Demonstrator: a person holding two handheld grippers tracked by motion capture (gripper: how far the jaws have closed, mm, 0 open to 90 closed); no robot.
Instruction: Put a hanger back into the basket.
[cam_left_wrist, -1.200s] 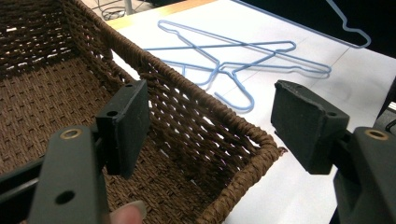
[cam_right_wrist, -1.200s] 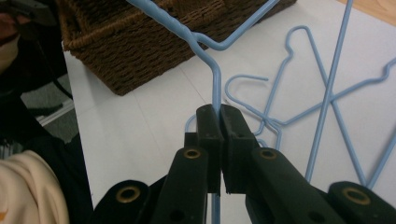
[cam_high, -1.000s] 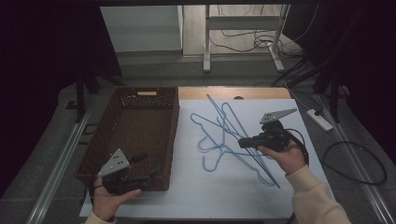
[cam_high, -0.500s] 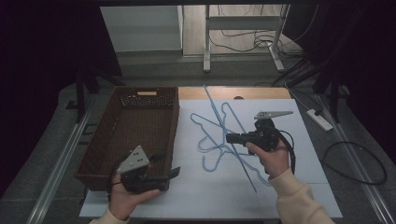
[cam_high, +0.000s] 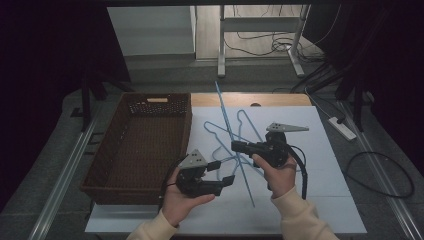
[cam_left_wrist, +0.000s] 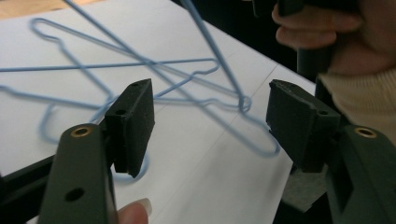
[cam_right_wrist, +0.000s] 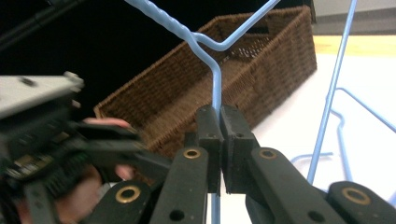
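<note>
Right gripper (cam_high: 239, 147) has its two black jaws pinched tight on a thin blue hanger (cam_high: 235, 135). In the right gripper view the jaws (cam_right_wrist: 219, 130) squeeze the wire just under the spot where the hanger (cam_right_wrist: 215, 74) bends and twists. The hanger is lifted off the tabletop and tilted. One end sticks up and away past the far edge, and the other end points down toward the person.

More blue hangers (cam_high: 220, 142) lie flat in a tangle on the white tabletop (cam_high: 320, 200), under and beside the lifted one. In the left gripper view they (cam_left_wrist: 140, 70) cross over each other on the white top.

Left gripper (cam_high: 222, 172) is just beside the lifted hanger, on its left, over the near part of the tabletop. Its jaws stand wide apart and have just been closing a little. Nothing is pressed between them. In its own view the jaws (cam_left_wrist: 210, 121) frame the tangled hangers farther off, and the right hand (cam_left_wrist: 336, 42) shows at the top corner.

A brown woven basket (cam_high: 145, 150) sits on the left side of the tabletop, close to the left hand (cam_high: 182, 205).
</note>
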